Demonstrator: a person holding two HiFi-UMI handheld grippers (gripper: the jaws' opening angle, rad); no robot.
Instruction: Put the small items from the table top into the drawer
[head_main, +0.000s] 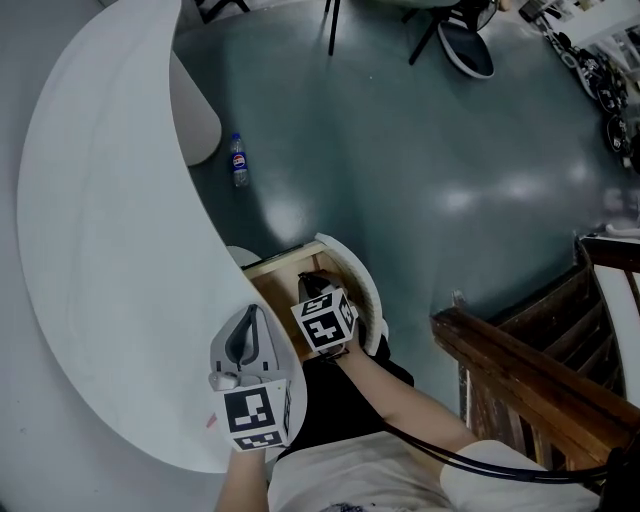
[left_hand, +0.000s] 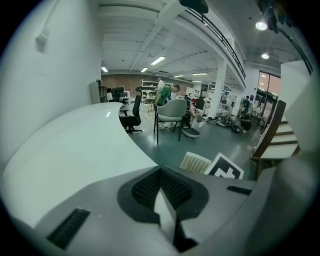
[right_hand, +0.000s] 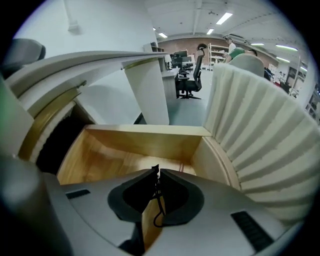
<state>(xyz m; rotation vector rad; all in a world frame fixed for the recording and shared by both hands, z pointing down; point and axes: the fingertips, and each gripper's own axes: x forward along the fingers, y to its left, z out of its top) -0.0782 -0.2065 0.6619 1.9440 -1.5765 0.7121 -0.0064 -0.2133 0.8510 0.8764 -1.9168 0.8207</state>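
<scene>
Right hand-held gripper (right_hand: 154, 172) pinches a thin black cord (right_hand: 159, 207) over the open drawer (right_hand: 145, 142), ready to drop it in. Left hand-held gripper (left_hand: 160, 172), clenched and empty, waits out of the way above the table (left_hand: 75, 150).

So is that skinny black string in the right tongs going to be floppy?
Probably floppy: the black string curls in a loose loop inside the right tongs. Likely very light, being so thin. It might slip out, since only the tips seem to pinch it.

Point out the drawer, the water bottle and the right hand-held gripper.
drawer (right_hand: 145, 142), right gripper view, wooden back wall
water bottle (head_main: 239, 165), head view, its body
right hand-held gripper (right_hand: 156, 171), right gripper view, between its fingertips
</scene>
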